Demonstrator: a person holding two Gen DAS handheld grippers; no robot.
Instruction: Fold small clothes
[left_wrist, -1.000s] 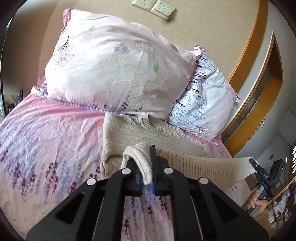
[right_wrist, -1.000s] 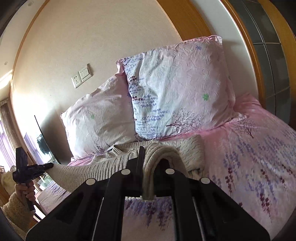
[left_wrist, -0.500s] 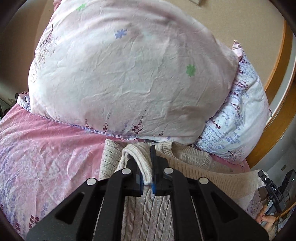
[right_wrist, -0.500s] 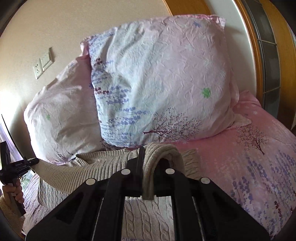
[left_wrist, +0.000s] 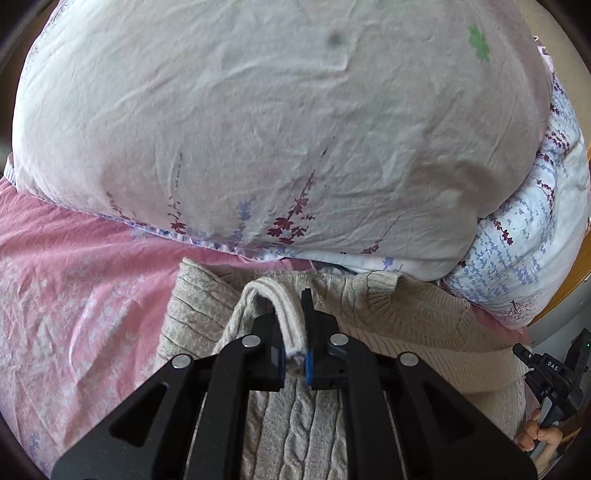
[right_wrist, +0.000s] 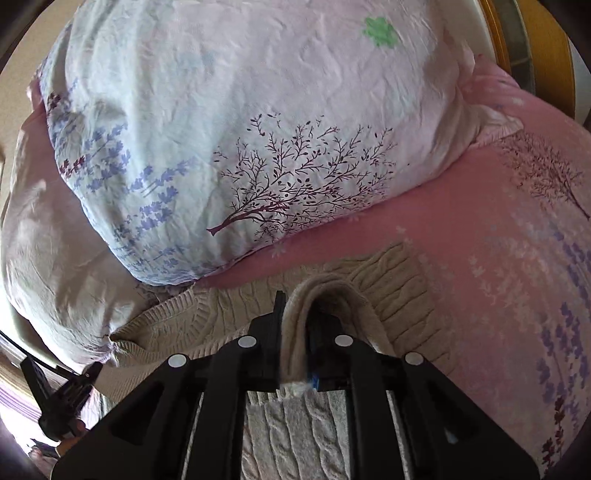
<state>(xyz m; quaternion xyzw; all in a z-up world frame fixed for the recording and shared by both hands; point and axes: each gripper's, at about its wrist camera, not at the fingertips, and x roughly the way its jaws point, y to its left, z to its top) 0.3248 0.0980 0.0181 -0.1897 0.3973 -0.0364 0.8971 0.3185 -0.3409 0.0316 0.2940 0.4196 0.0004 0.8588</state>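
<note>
From the left wrist, the left gripper (left_wrist: 295, 339) pinches a folded ribbed edge of the beige knitted sweater (left_wrist: 406, 321) between its jaws; the jaws sit almost together with the cloth pressed between them, and the edge loops up in front of the fingers. The sweater lies on the pink flowered bedsheet (left_wrist: 74, 295), its neck opening close under the pillows, and its cable-knit part shows below the gripper. A large pale pink pillow (left_wrist: 277, 129) fills the upper picture, and a white pillow with purple flowers (left_wrist: 535, 240) pokes out at its right side. At the lower right edge the right gripper (left_wrist: 550, 373) shows, with a hand (left_wrist: 535, 435) on its handle.

From the right wrist, the right gripper (right_wrist: 295, 332) has a folded ribbed edge of the sweater (right_wrist: 388, 288) between its jaws. The jaws have just been opening a little, yet the cloth fills the gap from one pad to the other and arches up ahead of the fingers. The sweater lies flat on the bedsheet (right_wrist: 480, 240), just below the flowered pillow (right_wrist: 240, 129) with a dark tree print. The pale pink pillow (right_wrist: 44, 240) leans at the left. At the lower left edge the left gripper (right_wrist: 55, 391) is partly in view.
</note>
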